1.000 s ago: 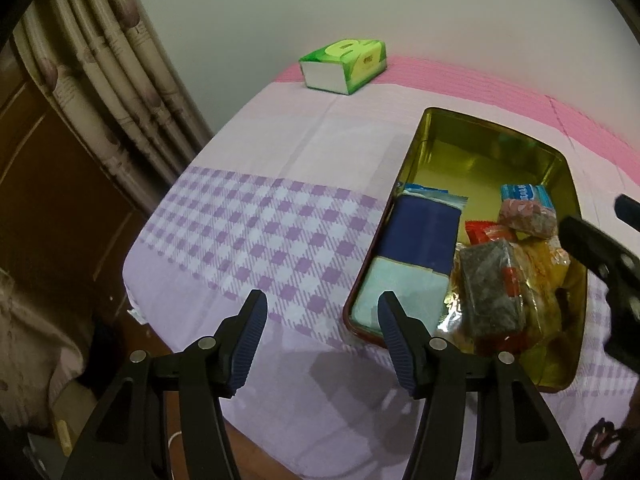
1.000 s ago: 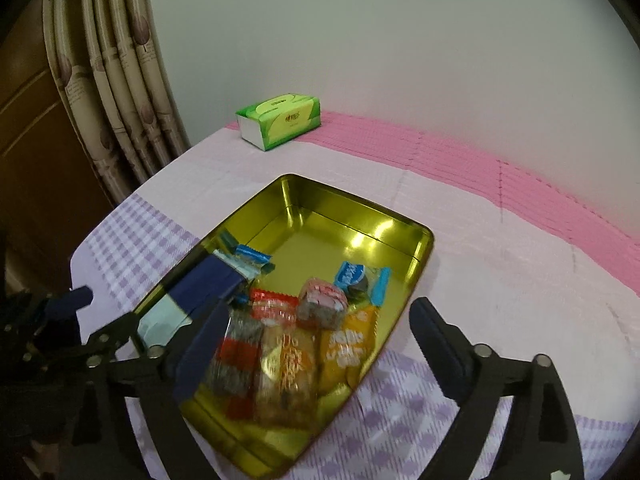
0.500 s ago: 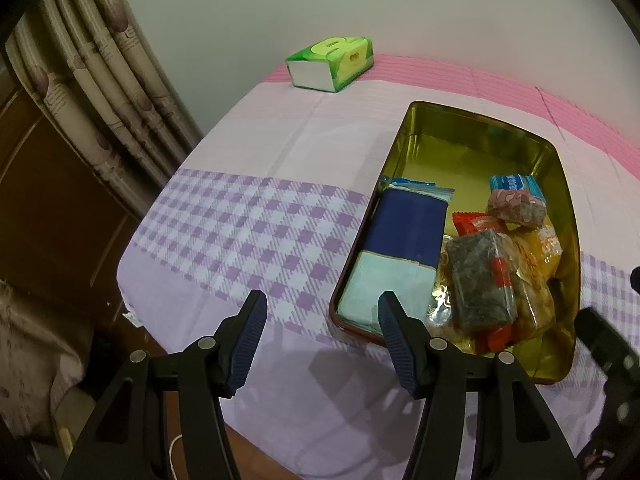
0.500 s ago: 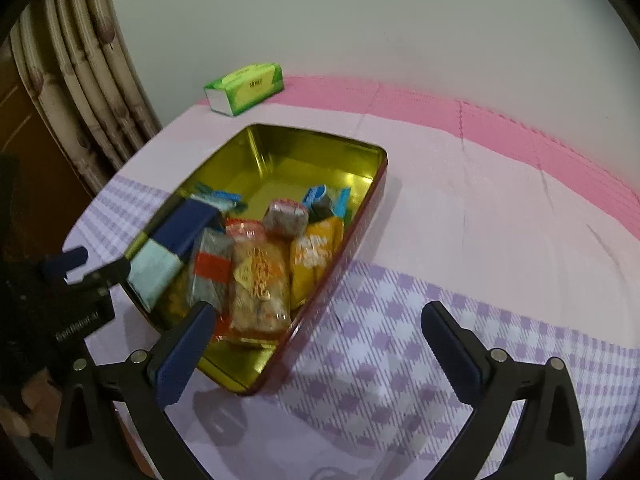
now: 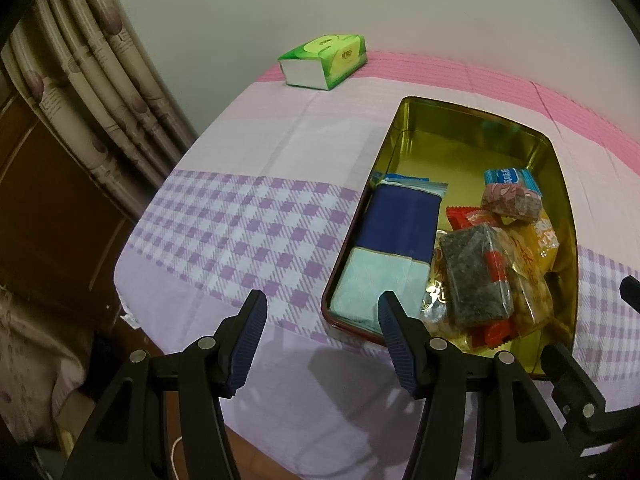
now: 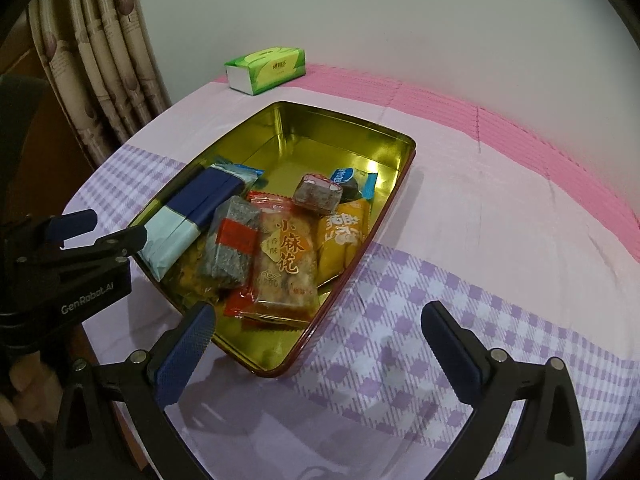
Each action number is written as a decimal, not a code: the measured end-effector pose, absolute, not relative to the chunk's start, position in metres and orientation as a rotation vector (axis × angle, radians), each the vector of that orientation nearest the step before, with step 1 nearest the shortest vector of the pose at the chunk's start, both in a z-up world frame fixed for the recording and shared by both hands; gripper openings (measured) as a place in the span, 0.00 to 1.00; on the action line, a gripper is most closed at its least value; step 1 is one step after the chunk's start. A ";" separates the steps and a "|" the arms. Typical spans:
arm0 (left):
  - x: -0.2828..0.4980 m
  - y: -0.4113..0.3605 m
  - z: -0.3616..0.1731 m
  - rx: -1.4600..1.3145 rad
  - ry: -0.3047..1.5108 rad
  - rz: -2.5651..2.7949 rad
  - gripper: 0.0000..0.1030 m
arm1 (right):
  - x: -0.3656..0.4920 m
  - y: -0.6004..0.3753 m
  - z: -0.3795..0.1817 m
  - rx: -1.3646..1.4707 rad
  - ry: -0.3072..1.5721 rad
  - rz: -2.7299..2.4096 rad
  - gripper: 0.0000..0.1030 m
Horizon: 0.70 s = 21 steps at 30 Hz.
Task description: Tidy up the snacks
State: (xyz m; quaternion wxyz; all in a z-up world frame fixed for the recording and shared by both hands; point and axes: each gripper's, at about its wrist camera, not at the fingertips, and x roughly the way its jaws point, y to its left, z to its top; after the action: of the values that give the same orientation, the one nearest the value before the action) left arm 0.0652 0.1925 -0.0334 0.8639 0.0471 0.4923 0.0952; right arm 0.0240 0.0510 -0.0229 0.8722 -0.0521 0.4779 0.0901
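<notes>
Hovering above the near edge of the counter (image 5: 248, 128), which is draped in a pink, lilac and purple-checked cloth, both claws stand released with nothing between their blue pads. The left claw (image 5: 320, 316) has its right pad over the near left corner of the rectangular gold-lined metal tin with a red outer rim (image 5: 472, 120), without touching it that I can confirm; its left pad is over checked cloth. The right claw (image 6: 318, 330) is spread wide, its left pad just beside the tin's (image 6: 400, 160) near corner, its right pad well clear over the cloth.

Snacks lie inside the tin, ahead of both claws. Along the left wall sits a dark blue and pale mint flat packet (image 5: 394, 240), with a light blue wrapper (image 5: 416, 184) behind it. Beside it lies a clear-wrapped dark grey block with a red band (image 6: 232, 240), then a clear packet of golden twists with red print (image 6: 286, 264), then a yellow pouch (image 6: 342, 240). Behind these rest a small brown wrapped cube (image 6: 318, 192) and a blue and white sachet (image 6: 346, 176). The tin's far half is bare.

Far ahead, near the wall, stands a green tissue box (image 5: 324, 62). Patterned beige curtains (image 5: 100, 92) hang to the left.
</notes>
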 end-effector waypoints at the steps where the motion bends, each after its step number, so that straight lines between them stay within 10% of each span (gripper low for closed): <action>1: 0.065 0.192 -0.034 0.098 1.033 0.199 0.57 | 0.024 0.051 -0.023 -0.109 0.999 0.189 0.99; 21: 0.066 0.191 -0.035 0.094 1.043 0.192 0.57 | 0.026 0.056 -0.028 -0.122 1.018 0.190 0.99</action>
State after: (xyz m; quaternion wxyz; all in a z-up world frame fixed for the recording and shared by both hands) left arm 0.0665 0.1914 -0.0347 0.8617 0.0447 0.4971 0.0914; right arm 0.0257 0.0555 -0.0284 0.8671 -0.0584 0.4862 0.0908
